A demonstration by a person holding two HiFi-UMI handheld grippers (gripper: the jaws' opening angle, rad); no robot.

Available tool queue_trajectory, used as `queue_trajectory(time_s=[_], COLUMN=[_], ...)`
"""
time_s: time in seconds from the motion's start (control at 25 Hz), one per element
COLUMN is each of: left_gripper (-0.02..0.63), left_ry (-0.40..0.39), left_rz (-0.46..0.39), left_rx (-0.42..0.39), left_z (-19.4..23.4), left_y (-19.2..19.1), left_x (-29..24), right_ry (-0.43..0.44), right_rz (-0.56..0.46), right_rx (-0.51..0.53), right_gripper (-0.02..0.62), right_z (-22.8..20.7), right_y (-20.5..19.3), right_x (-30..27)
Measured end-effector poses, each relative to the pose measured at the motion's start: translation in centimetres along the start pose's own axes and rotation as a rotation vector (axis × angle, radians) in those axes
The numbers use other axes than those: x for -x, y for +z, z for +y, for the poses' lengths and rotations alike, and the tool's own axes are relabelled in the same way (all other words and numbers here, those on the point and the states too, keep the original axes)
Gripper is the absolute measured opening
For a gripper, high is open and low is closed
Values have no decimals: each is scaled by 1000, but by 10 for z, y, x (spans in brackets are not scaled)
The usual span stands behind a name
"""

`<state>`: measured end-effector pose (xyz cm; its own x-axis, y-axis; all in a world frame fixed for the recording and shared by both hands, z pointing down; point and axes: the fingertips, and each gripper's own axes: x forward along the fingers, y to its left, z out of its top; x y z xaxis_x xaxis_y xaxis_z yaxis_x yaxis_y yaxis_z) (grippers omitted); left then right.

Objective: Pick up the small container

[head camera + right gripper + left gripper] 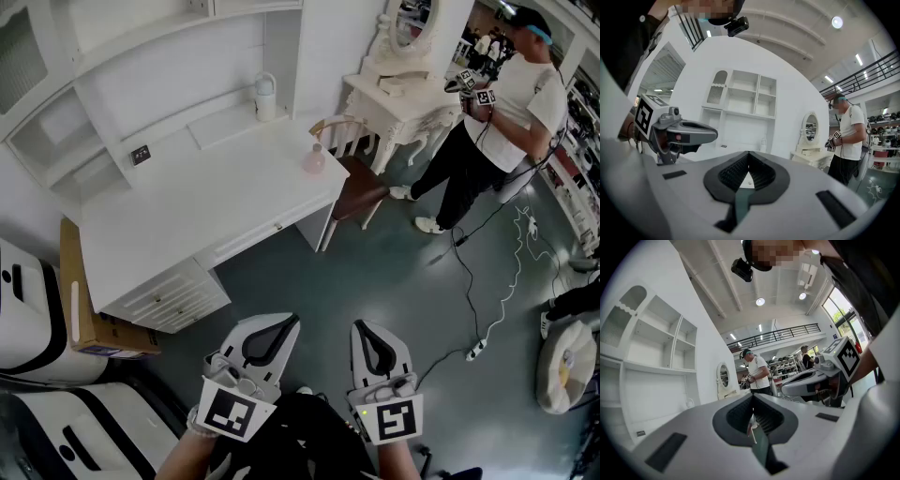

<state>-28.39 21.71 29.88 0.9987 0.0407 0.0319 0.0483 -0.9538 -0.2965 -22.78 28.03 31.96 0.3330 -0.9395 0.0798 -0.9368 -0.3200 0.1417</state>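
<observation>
Left gripper and right gripper – we hold both near us, jaws closed on nothing. The small container, pink, stands far off at the white desk's right edge; we judge it light, rigid, perhaps slippery – best grasped across its rounded body

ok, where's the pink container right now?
Head view, right of centre: the pink container stands near the right corner of the white desk, next to the chair.
</observation>
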Motion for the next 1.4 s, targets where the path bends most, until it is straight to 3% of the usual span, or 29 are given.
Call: queue_trajectory(time_s=[0.64,0.96,1.4], left_gripper=[2,2,2], left_ry=[7,30,41], left_rz=[6,9,15], left_rx=[3,4,5], left_z=[-19,-41,-84], left_y=[7,16,23], left_x=[-12,-22,-35], right_ry=[31,44,74], right_rz=[-16,-48,-57], right_rx=[11,-54,-41], right_gripper=[2,2,2], right_z=[-11,-32,-51], right_y=[3,-1,-14], right_x=[8,29,60])
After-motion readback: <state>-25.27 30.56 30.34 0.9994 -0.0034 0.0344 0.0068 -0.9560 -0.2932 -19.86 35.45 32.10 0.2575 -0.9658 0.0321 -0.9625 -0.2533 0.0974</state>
